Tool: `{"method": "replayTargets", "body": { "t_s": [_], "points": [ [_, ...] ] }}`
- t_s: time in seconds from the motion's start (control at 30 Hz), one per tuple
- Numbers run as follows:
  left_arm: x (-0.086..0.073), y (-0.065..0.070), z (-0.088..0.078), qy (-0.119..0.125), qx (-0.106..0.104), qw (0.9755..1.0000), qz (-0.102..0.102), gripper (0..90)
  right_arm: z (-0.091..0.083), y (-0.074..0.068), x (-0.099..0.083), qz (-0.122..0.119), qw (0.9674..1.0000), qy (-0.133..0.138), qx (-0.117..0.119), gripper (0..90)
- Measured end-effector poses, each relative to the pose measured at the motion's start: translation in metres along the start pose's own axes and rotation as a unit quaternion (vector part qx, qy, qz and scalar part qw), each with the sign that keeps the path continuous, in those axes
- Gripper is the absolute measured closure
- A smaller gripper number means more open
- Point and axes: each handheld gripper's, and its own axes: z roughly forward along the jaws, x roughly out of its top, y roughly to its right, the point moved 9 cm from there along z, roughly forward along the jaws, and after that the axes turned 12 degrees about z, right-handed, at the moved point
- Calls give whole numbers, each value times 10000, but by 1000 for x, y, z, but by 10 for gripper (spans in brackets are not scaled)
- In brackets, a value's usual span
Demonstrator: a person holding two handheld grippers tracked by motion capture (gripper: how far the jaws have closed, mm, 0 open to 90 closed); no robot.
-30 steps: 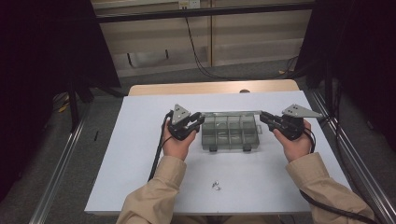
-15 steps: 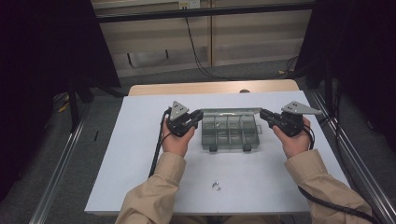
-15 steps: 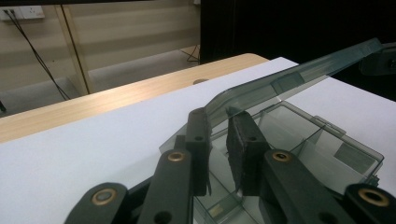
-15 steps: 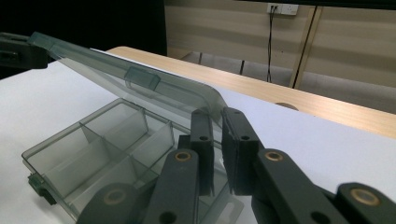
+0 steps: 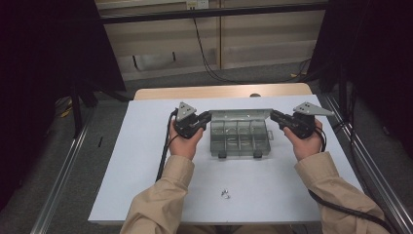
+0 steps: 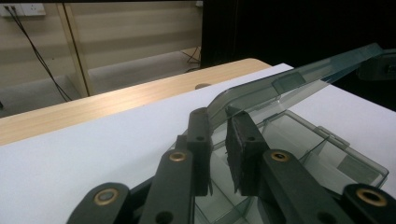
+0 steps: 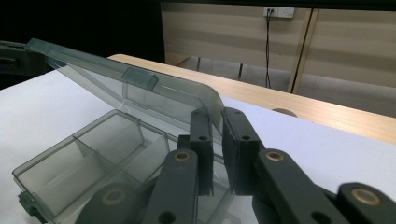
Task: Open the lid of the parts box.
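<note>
You're pinching the clear organizer box's lid (image 5: 239,114) at both end corners, left gripper (image 5: 206,118) and right gripper (image 5: 274,116) clamped on it, mid-table toward the far edge. It's looking light, slick, flexy plastic, so you're wanting even grips.

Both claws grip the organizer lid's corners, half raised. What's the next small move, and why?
Probably swing the lid further back together: the left claw and right claw pinch opposite corners, and it hangs tilted above the box's compartments.

front: small screws (image 5: 225,194) | middle: raised lid (image 5: 241,114) over open box (image 5: 239,139)
</note>
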Motion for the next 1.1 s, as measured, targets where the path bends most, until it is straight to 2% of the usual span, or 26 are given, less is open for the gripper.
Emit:
{"method": "replayTargets", "body": {
  "t_s": [0.8, 1.1],
  "points": [
    [8, -11, 11, -63, 83, 9999, 1, 817, 13, 6, 12, -102, 9999, 40, -98, 836],
    [9, -15, 16, -55, 119, 9999, 4, 817, 18, 9, 12, -39, 9999, 93, -77, 833]
  ]
}}
